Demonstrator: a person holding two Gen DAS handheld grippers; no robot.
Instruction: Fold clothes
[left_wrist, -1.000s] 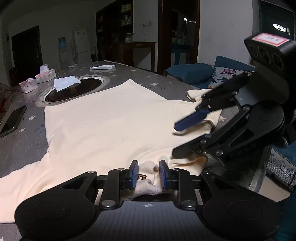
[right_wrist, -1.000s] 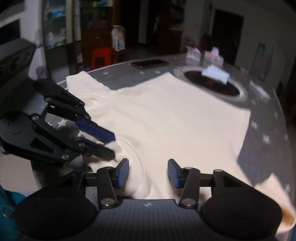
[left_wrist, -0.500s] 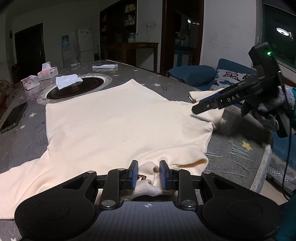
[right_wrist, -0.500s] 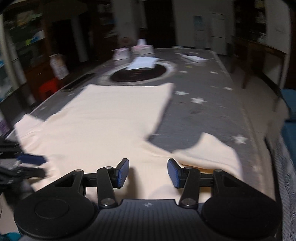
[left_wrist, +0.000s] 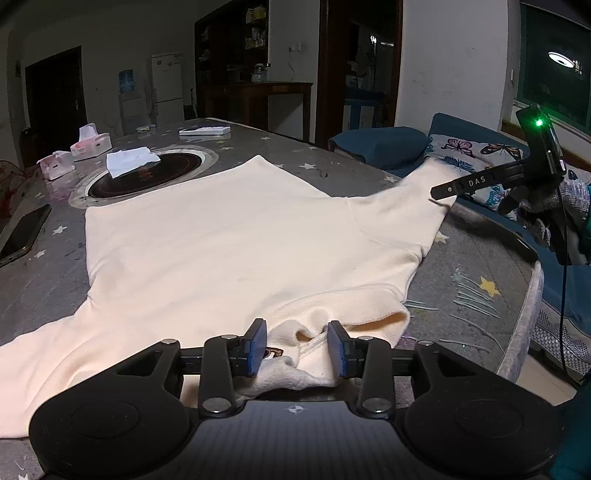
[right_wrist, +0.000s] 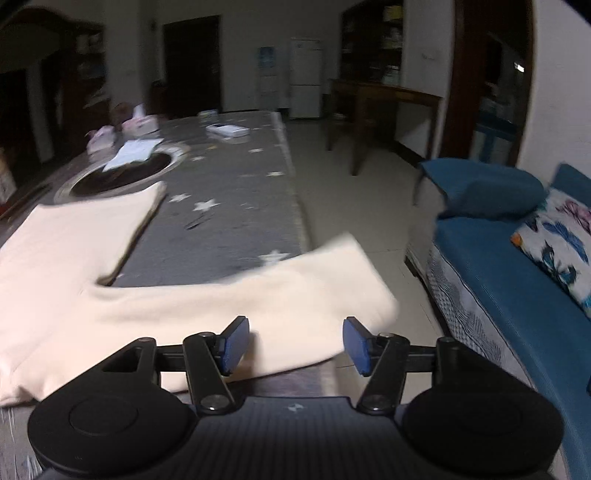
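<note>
Where the cream sweatshirt (left_wrist: 236, 243) is spread flat across the grey star-patterned counter (left_wrist: 476, 280), its bunched neck end is seen lying between the blue pads of the left gripper (left_wrist: 297, 347). That gripper's jaws are seen parted, with fabric and a white cord between them; the pads are not pressed onto the cloth. One sleeve (right_wrist: 280, 295) is seen stretched toward the counter's edge, its cuff end lying just ahead of the right gripper (right_wrist: 295, 345) and overhanging the edge. The right gripper's jaws are held wide apart, nothing being clamped; the sleeve is seen between and beyond its pads. In the left wrist view the right gripper (left_wrist: 448, 190) is seen side-on over the sleeve, held in a gloved hand (left_wrist: 546, 208).

Also recorded on the counter: a round dark inset (left_wrist: 146, 177), a white tissue (left_wrist: 129, 160), a phone (left_wrist: 22, 234). A blue sofa (right_wrist: 509, 273) is noted beside the counter.
</note>
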